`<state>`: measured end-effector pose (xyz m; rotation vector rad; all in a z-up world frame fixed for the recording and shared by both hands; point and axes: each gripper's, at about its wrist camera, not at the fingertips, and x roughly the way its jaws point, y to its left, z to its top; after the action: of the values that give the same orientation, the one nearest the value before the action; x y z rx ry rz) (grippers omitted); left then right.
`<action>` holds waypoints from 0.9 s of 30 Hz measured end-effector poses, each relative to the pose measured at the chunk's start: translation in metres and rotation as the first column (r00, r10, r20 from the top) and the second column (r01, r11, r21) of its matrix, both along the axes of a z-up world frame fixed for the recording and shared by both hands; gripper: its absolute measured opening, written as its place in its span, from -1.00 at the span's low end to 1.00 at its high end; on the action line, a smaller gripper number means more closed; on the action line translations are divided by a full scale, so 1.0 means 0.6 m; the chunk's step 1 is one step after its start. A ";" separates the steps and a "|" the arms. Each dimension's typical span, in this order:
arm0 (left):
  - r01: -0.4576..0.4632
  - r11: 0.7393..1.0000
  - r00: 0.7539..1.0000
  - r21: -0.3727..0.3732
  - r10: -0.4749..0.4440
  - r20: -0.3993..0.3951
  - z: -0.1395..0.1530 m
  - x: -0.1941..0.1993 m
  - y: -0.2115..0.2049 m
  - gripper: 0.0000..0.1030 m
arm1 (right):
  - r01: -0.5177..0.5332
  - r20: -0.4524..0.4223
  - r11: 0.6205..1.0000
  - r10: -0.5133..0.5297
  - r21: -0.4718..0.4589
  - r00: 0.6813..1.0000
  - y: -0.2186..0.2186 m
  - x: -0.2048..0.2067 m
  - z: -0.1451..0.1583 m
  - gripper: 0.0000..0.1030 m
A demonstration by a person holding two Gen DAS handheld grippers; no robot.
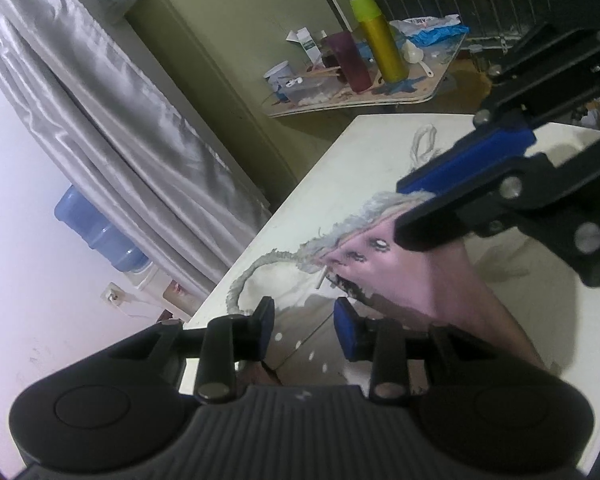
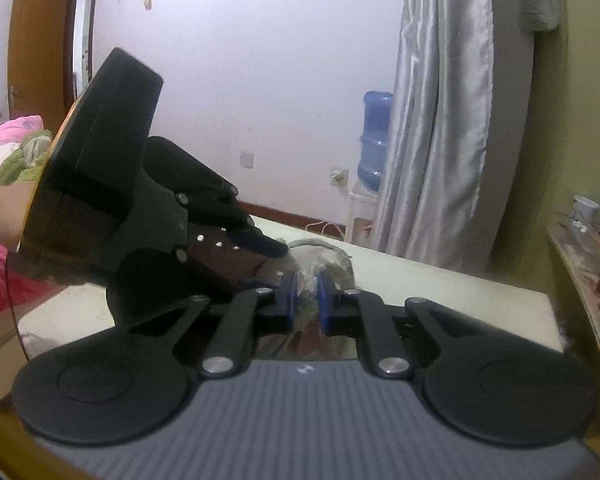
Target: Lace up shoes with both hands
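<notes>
A pink shoe (image 1: 404, 276) lies on the white table (image 1: 340, 184), its eyelet row (image 1: 300, 346) running between my left gripper's fingers. My left gripper (image 1: 306, 330) stands open over that flap, with nothing pinched. A frayed grey-white lace (image 1: 260, 268) loops from the shoe's edge onto the table. My right gripper (image 1: 416, 208) comes in from the upper right and is shut on the lace at the shoe's rim. In the right wrist view the right gripper (image 2: 306, 300) has its blue pads (image 2: 288, 304) close together with whitish lace (image 2: 306, 276) between them; the left gripper (image 2: 140, 232) fills the left side.
A second white lace (image 1: 422, 144) lies farther back on the table. Beyond the table stands a cluttered side table (image 1: 380, 100) with a yellow bottle (image 1: 380, 44) and a purple cup (image 1: 348, 60). A grey curtain (image 1: 120, 132) and a blue water jug (image 2: 376, 144) are by the wall.
</notes>
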<state>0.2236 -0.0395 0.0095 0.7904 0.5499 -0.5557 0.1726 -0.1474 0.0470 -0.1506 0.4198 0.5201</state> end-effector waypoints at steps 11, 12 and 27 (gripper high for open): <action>0.022 0.992 0.998 0.123 -0.015 -0.056 -0.015 0.037 -0.052 -0.75 | -0.006 -0.046 0.995 0.011 0.103 0.999 -0.032 -0.006 -0.011 -0.81; 0.029 0.991 0.998 0.133 -0.022 -0.053 -0.016 0.036 -0.054 -0.83 | -0.005 -0.047 0.994 0.011 0.110 0.999 -0.033 -0.009 -0.010 -0.81; -0.125 0.983 0.991 0.135 0.116 0.069 0.019 -0.002 -0.022 -0.92 | 0.013 -0.043 0.990 -0.007 0.144 0.999 -0.039 0.014 -0.030 -0.80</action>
<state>0.2225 -0.0528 0.0210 0.8968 0.5807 -0.3832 0.1812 -0.1711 0.0291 0.0013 0.4226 0.5428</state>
